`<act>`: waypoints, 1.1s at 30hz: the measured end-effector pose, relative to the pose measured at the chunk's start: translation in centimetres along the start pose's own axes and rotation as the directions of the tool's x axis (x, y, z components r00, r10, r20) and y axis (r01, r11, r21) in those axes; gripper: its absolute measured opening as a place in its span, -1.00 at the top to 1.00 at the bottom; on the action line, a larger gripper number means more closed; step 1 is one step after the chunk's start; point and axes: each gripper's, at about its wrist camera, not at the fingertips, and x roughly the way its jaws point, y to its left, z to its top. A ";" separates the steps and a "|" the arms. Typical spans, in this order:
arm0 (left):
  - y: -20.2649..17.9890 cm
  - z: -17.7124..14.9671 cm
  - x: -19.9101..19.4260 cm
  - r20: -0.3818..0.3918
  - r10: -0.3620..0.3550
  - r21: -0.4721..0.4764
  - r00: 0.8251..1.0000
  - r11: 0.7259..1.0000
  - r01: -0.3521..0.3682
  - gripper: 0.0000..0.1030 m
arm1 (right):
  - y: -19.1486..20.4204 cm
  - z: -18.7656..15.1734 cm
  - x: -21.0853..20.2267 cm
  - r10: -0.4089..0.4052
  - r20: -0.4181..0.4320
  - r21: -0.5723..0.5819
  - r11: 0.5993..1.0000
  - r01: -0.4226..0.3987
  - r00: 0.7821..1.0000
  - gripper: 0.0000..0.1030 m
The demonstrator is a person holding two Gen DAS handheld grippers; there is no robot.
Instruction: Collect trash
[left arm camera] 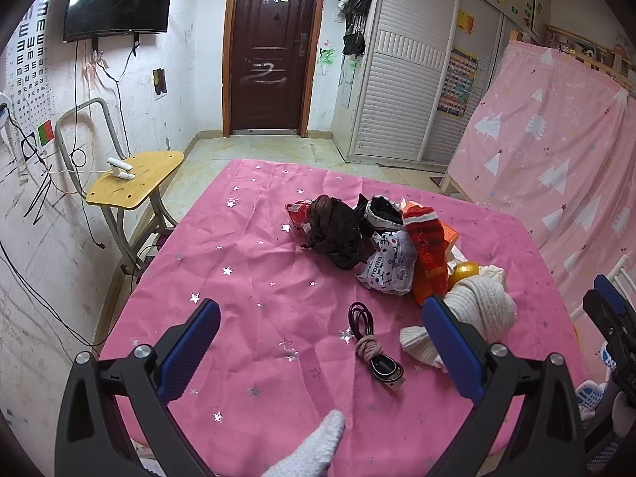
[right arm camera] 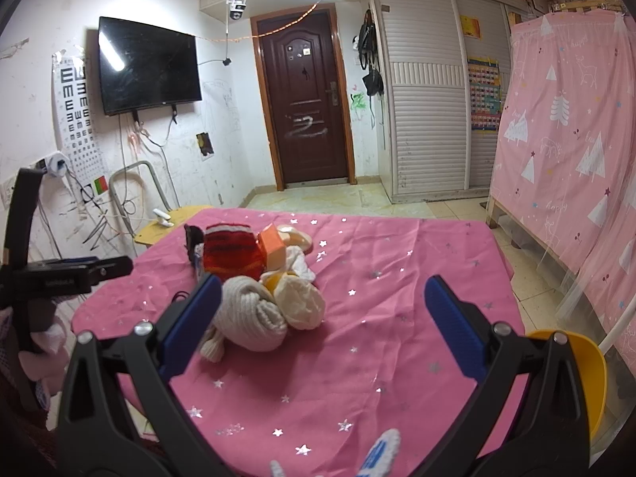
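Both the left hand-held gripper (left arm camera: pixel 320 334) and the right hand-held gripper (right arm camera: pixel 322 304) hang wide apart and hold nothing above the near edge of the desk (left arm camera: pixel 246 262). Nothing looks collected yet: the trash pile (left arm camera: pixel 369 238) sits toward the desk's far right side, a coiled cable (left arm camera: pixel 375 348) lies near the front, and the yellow bin (right arm camera: pixel 572 373) waits off the right edge.

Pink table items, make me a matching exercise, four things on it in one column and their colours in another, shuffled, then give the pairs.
Things:
1. coiled cable
2. rolled sock
3. crumpled plastic bag
4. small box

Colours:
A. orange
B. dark maroon
C. cream
D. dark brown

Pairs: 1-B, 2-C, 3-D, 4-A
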 end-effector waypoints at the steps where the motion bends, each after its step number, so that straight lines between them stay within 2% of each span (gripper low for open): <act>1: 0.0 0.0 0.0 0.000 -0.001 0.001 1.000 1.000 0.001 -0.82 | -0.1 0.0 0.0 0.001 -0.001 0.001 1.000 -0.001 1.000 -0.91; 33: 0.0 -0.2 0.0 0.000 0.005 -0.001 1.000 1.000 -0.005 -0.82 | -0.4 0.0 -0.1 -0.001 0.004 0.002 1.000 0.001 1.000 -0.91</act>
